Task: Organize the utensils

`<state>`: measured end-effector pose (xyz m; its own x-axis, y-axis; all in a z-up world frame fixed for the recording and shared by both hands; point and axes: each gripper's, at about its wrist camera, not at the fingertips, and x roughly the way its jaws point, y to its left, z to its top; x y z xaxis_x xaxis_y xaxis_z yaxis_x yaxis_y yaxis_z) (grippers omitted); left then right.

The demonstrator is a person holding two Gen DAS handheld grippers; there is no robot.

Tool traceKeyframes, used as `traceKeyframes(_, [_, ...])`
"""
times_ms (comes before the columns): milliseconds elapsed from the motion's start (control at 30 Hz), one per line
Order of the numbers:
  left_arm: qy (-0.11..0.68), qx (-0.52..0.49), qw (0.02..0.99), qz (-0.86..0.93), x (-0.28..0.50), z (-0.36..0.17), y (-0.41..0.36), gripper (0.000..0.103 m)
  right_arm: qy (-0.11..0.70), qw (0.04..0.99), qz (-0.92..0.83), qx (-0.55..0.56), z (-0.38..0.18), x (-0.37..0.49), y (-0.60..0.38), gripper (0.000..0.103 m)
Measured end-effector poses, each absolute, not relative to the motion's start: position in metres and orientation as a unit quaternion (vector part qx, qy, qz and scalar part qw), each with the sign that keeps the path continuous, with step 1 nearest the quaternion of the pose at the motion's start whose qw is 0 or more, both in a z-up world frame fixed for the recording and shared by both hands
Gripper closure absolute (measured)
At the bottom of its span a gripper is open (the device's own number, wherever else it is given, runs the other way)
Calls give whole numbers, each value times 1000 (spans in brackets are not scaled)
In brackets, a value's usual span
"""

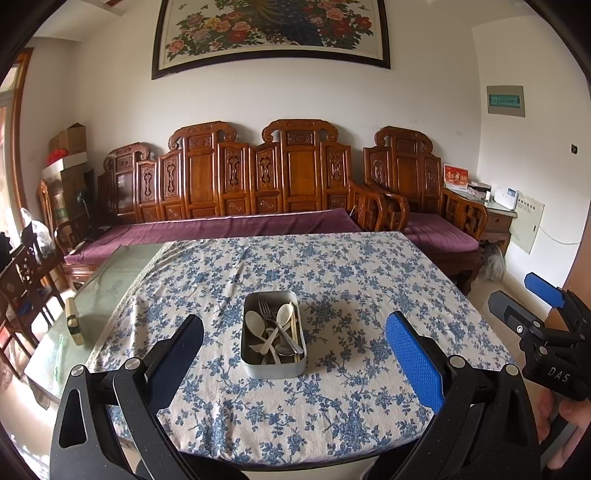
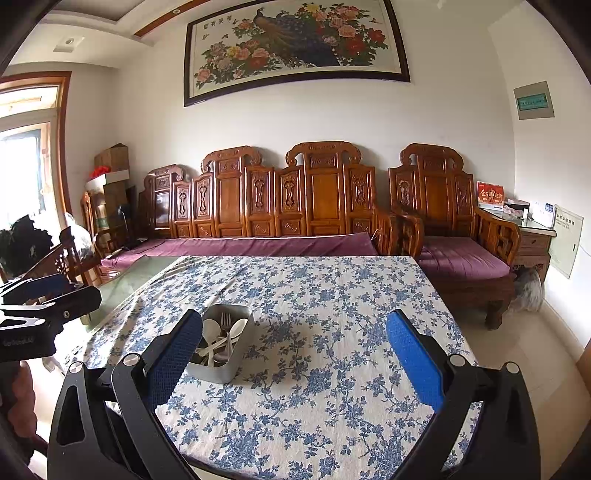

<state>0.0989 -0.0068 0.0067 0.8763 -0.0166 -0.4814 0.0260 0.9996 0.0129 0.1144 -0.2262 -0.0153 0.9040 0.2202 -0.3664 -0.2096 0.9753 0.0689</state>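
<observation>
Utensils [image 1: 275, 330] jumbled | rectangular metal tin [image 1: 273, 367] | floral cloth [image 1: 332, 273]

Utensils [image 1: 275, 330] piled in metal tin [image 1: 273, 369]: lower ends hidden under each other, exact count unclear. Right wrist view: left finger [image 2: 173, 354] covers tin corner. Painting [image 1: 271, 31] top cut off.

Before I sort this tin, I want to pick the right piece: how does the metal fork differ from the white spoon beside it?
The metal fork is shiny grey steel; the white spoon is matte white. The fork ends in thin tines, the spoon in a rounded bowl. The fork's handle crosses over the spoon's handle. Both lie slanted in the metal tin, heads toward the sofa, untouched by either open gripper.
</observation>
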Motion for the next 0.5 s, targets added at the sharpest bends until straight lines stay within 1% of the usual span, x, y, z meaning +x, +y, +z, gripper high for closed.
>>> traceKeyframes(500, [247, 10, 969, -12, 98, 7, -8, 8, 190, 975, 111, 15, -16, 114, -226, 3])
